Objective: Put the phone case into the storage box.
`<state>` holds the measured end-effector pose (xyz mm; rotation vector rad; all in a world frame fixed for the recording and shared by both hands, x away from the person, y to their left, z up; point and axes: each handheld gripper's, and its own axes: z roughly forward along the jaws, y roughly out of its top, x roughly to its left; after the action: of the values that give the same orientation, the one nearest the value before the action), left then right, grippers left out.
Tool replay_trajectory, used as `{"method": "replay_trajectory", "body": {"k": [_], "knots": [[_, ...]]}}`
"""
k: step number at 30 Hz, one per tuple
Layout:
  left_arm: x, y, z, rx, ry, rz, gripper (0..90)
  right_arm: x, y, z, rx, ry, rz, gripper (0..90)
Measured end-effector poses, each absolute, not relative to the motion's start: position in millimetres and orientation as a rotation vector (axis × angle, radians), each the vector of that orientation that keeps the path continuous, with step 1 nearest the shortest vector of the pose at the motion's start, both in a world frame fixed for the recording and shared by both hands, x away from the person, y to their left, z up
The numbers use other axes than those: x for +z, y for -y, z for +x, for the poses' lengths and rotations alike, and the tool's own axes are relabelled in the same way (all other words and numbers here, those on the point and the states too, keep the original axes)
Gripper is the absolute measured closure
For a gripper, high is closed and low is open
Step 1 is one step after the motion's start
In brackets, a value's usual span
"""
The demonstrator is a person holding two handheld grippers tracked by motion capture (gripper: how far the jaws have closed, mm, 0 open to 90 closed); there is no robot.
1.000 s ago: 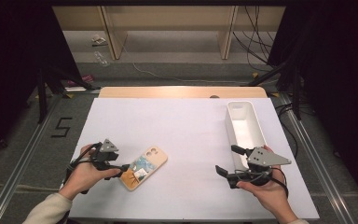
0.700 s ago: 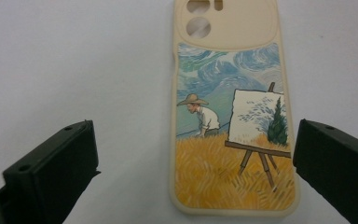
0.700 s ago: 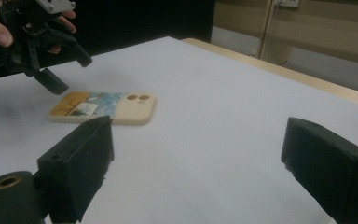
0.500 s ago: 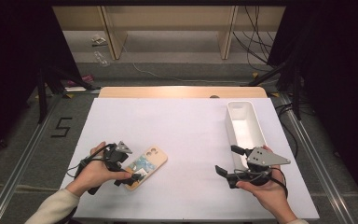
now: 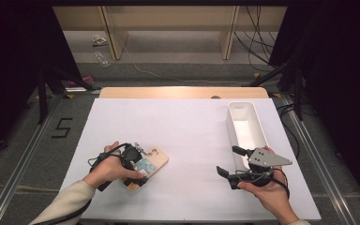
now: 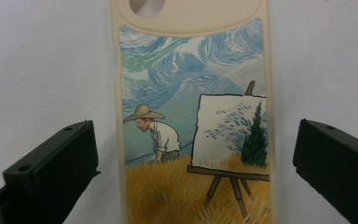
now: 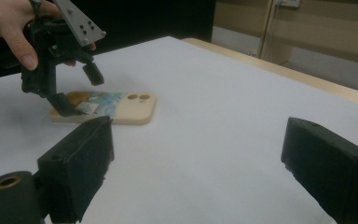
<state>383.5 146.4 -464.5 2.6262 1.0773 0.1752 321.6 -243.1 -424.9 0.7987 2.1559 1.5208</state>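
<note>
A cream phone case point(image 5: 157, 157) printed with a painter at an easel lies flat on the white table point(image 5: 187, 126). My left gripper point(image 5: 138, 169) hovers over its lower end, pointing down. Its jaws have just been opening and now stand wide. In the left gripper view the phone case point(image 6: 193, 93) lies between the two jaws with white table showing on each side, so neither pad touches it. My right gripper point(image 5: 228, 161) is held open at the right with nothing between its jaws. The right gripper view looks across to the left gripper point(image 7: 77, 88) and the phone case point(image 7: 126, 106).
A long white tray point(image 5: 230, 123) stands at the back right, just beyond the right hand. A wooden strip point(image 5: 183, 92) borders the table's far edge, with shelving and cables behind it. Bare white surface lies between the two hands.
The left hand has slid right, from beside the phone case to over its lower end, with the jaws now straddling it. The right hand has stayed put.
</note>
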Motion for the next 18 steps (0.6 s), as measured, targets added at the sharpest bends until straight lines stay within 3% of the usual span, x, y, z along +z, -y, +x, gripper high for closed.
{"method": "replay_trajectory", "body": {"k": [18], "knots": [[-468.8,-138.9,388.6,0.174,-1.088,2.658,0.0,-425.1,242.9,321.8,1.521,-2.156,0.800,10.2]]}}
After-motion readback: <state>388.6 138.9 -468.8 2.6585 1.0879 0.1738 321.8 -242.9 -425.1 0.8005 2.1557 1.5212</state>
